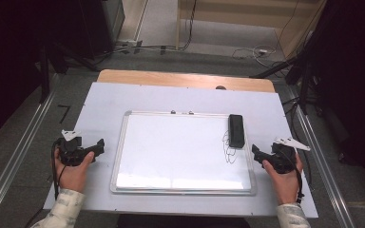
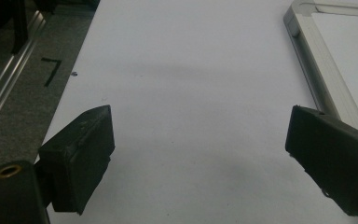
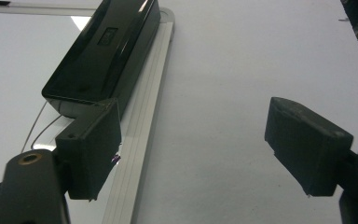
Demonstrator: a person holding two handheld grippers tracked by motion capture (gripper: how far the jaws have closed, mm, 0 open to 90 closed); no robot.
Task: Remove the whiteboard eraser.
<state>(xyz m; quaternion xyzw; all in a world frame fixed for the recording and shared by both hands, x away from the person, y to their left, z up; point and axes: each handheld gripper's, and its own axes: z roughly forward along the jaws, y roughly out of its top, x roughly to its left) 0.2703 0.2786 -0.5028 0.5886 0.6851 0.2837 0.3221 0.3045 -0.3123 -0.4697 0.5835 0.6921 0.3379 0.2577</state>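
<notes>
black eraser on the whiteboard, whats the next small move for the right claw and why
Probably ease the right claw forward and toward the glossy black rectangular eraser. It lies on the right edge of the silver-framed whiteboard, just above a black scribble. The claw stands open and empty, short of the eraser and off to one side, so it likely needs lining up first.

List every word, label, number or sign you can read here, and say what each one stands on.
No readable text.
Eraser: a small label on its top, too blurred to read.
Whiteboard: black pen scribble beside the eraser, loops only, no letters.
Floor left of the table: a black tape mark shaped like a "7", likely a corner marker and not a number.
</notes>
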